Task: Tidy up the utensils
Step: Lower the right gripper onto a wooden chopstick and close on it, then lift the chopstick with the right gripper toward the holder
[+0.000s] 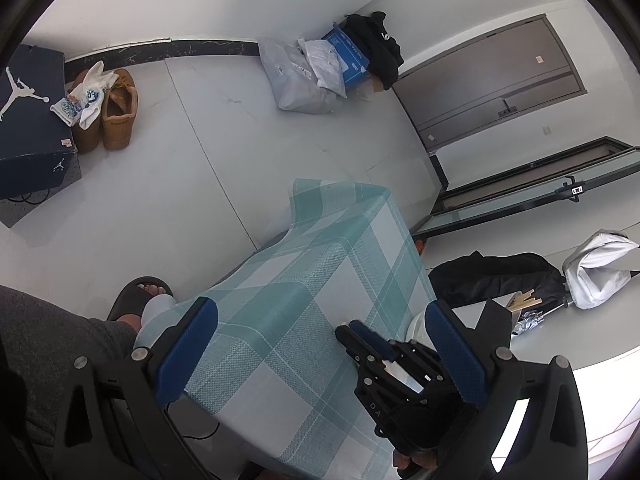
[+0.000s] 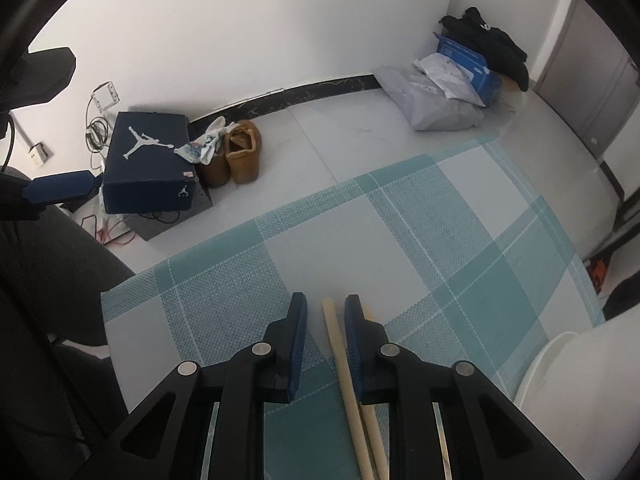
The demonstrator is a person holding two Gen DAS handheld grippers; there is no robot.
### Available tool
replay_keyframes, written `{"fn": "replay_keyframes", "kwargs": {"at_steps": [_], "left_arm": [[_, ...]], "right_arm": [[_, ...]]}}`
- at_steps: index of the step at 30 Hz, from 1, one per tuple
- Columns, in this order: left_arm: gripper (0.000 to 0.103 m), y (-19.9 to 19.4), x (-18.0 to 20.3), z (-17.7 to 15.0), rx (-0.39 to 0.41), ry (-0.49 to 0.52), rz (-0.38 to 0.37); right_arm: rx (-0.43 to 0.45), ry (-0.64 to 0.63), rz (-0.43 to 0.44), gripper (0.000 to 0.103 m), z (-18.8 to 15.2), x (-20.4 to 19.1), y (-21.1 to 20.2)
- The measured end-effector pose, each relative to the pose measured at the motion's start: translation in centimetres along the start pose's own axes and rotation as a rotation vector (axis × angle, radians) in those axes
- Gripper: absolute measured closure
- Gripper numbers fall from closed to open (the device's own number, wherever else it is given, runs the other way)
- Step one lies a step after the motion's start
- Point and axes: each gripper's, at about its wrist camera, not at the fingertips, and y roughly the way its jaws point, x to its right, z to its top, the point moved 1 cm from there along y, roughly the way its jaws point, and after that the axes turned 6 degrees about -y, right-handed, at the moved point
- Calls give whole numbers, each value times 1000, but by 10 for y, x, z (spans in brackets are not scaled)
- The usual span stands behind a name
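Two pale wooden chopsticks lie side by side on the teal plaid tablecloth (image 2: 400, 240). One chopstick (image 2: 334, 336) runs up the narrow gap between the blue pads of my right gripper (image 2: 325, 304), close to the right pad and apart from the left pad. The second chopstick (image 2: 374, 428) passes under the right finger. In the left wrist view the right gripper (image 1: 350, 330) points down at the cloth (image 1: 288, 304). My left gripper (image 1: 322, 344) hangs wide open over the table's near corner, holding nothing; one of its fingers (image 2: 60, 192) shows at the left edge.
A white rounded container (image 2: 556, 364) stands at the table's right edge. More wooden sticks (image 1: 526, 302) lie beyond it by a black bag (image 1: 496, 276). On the floor: a dark shoebox (image 2: 148, 164), tan boots (image 2: 240, 156), parcels (image 2: 444, 92). A slippered foot (image 1: 140, 296) is beside the table.
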Motion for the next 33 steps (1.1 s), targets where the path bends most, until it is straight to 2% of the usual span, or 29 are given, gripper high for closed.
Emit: {"fn": "replay_keyframes", "kwargs": {"at_steps": [4, 9, 14, 19, 24, 29, 33], "left_arm": [[1, 3, 3, 0, 0, 6, 5], [1, 0, 4, -1, 12, 20, 14], [1, 4, 8, -6, -2, 47, 31], [1, 12, 16, -16, -32, 109, 63], [1, 26, 33, -38, -79, 262, 116], [1, 43, 56, -72, -125, 488, 173], [1, 53, 78, -106, -143, 710, 217]], "right_arm": [[-8, -36, -31, 97, 0, -9, 0], [29, 31, -36, 98, -3, -2, -9], [150, 222, -32, 98, -15, 20, -50], [300, 441, -16, 98, -51, 44, -102], [451, 662, -31, 98, -100, 70, -140], [617, 838, -107, 97, -151, 90, -171], [638, 924, -169, 97, -182, 99, -174]]}}
